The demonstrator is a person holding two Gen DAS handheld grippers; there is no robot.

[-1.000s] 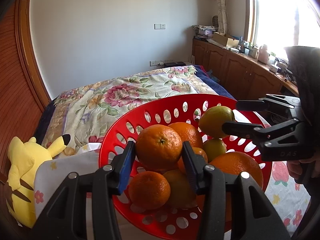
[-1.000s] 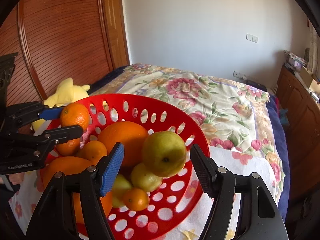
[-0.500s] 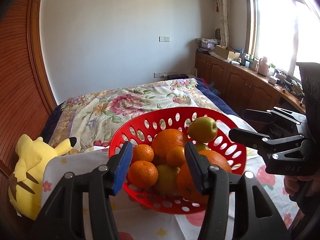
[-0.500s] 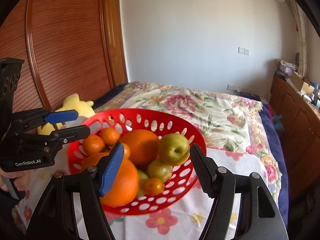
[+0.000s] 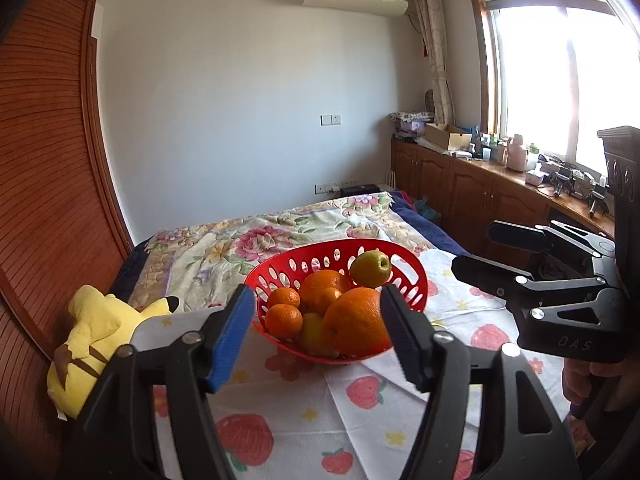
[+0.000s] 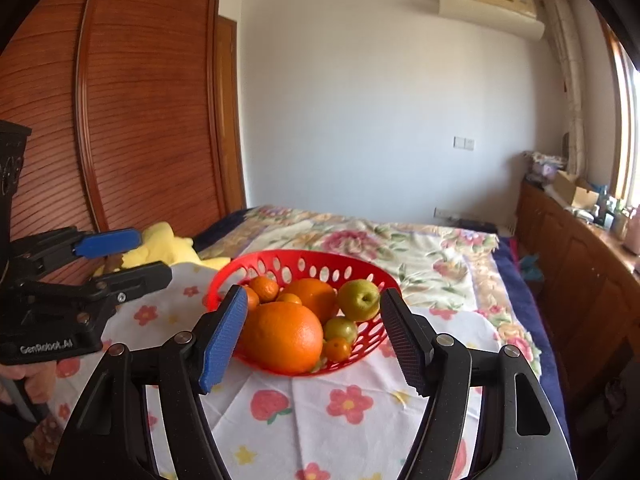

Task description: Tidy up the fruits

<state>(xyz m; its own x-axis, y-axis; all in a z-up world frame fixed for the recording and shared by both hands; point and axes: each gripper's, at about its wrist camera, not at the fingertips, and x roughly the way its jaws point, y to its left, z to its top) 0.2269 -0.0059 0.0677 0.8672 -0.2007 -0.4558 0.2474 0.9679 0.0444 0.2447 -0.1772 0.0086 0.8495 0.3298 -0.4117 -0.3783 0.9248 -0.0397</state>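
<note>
Spreading its jaws on nothing, the left gripper hangs short of the red perforated plastic basket; the right gripper stands apart, also empty. Every fruit sits heaped inside that basket. The round green pear perches against its far rim, so a careless nudge could probably roll it out onto the strawberry-print white cloth beneath the basket.

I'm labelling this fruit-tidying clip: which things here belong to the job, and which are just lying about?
Part of the job:
- red basket
- large orange
- tangerines
- green pear

Just lying about:
- yellow plush toy
- floral bedspread
- cardboard box
</note>
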